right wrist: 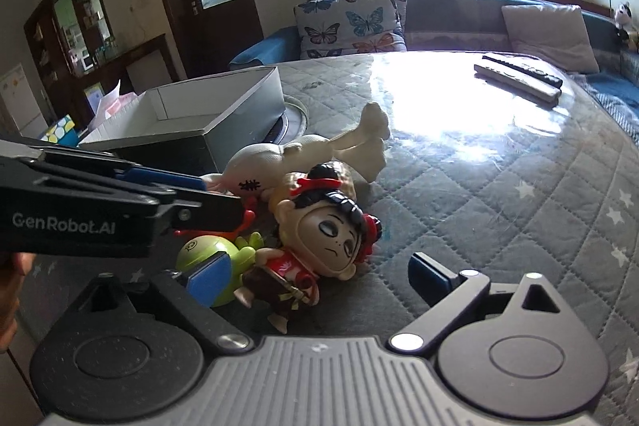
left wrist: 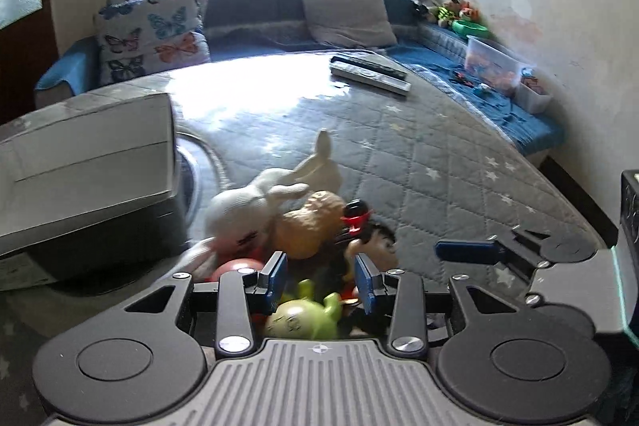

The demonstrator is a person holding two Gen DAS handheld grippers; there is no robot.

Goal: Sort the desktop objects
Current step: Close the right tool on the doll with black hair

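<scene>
A heap of toys lies on the quilted table: a white plush rabbit (left wrist: 243,214) (right wrist: 263,166), a tan figure (left wrist: 309,226), a green toy (left wrist: 303,318) (right wrist: 215,254) and a black-haired doll in red (right wrist: 331,238) (left wrist: 367,238). My left gripper (left wrist: 321,276) hovers over the heap above the green toy, partly open and empty; it also shows in the right wrist view (right wrist: 191,194). My right gripper (right wrist: 315,280) is wide open around the doll, its blue pads apart from it; its finger shows in the left wrist view (left wrist: 467,250).
An open grey-and-white box (left wrist: 88,162) (right wrist: 207,114) stands left of the heap. Two remote controls (left wrist: 369,72) (right wrist: 519,76) lie at the table's far side. A blue sofa with cushions (left wrist: 153,30) and a clear bin of toys (left wrist: 495,64) lie beyond.
</scene>
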